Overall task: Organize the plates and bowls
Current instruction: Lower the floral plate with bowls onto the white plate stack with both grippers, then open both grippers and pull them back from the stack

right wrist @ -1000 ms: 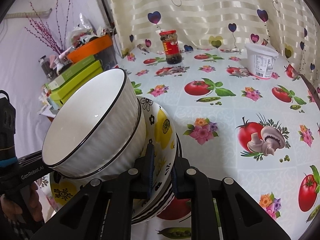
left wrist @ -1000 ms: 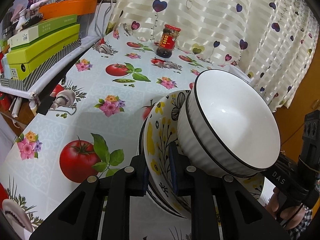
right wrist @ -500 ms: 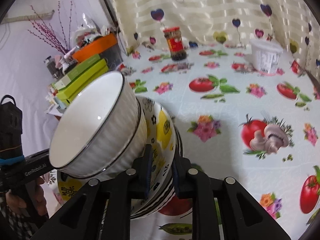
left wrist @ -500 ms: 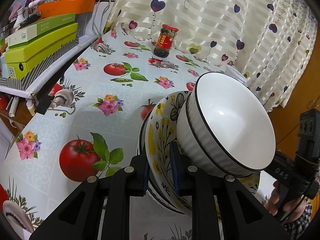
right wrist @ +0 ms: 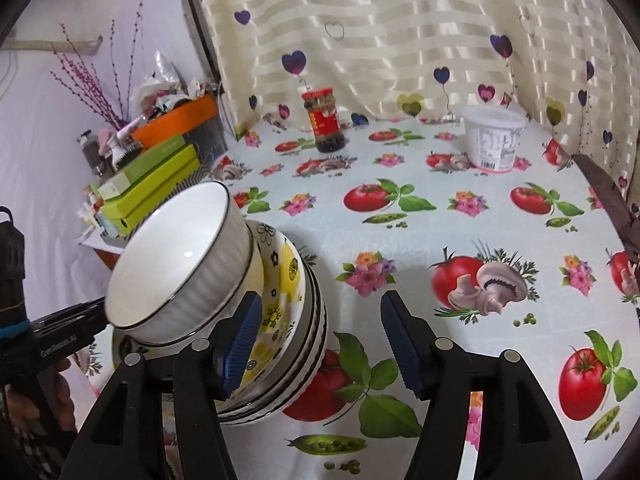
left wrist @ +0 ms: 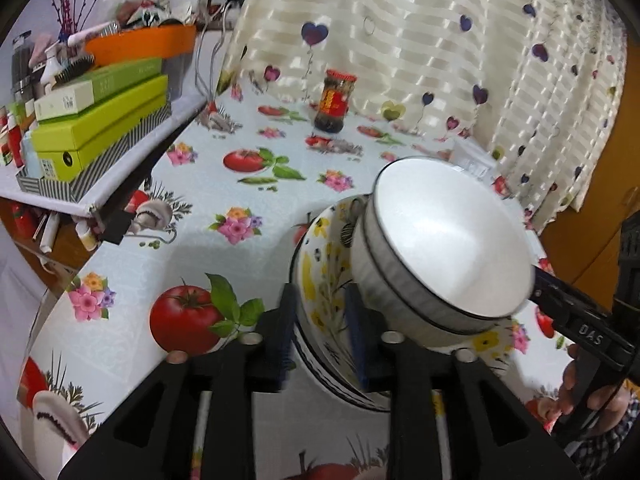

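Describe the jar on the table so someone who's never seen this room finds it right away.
Look to the far edge of the table, against the heart-print curtain. The jar stands upright there: dark contents, red label, red lid, unlike the white plastic tub on its right.

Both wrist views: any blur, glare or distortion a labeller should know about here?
Left wrist view: white bowl rim and left gripper pads look motion-smeared; curtain stripes bow with fisheye curvature. Right wrist view: sharper overall, small glare spot inside the bowl, right gripper pads crisp, tablecloth evenly lit with soft shadows; dark vignette in the corners.
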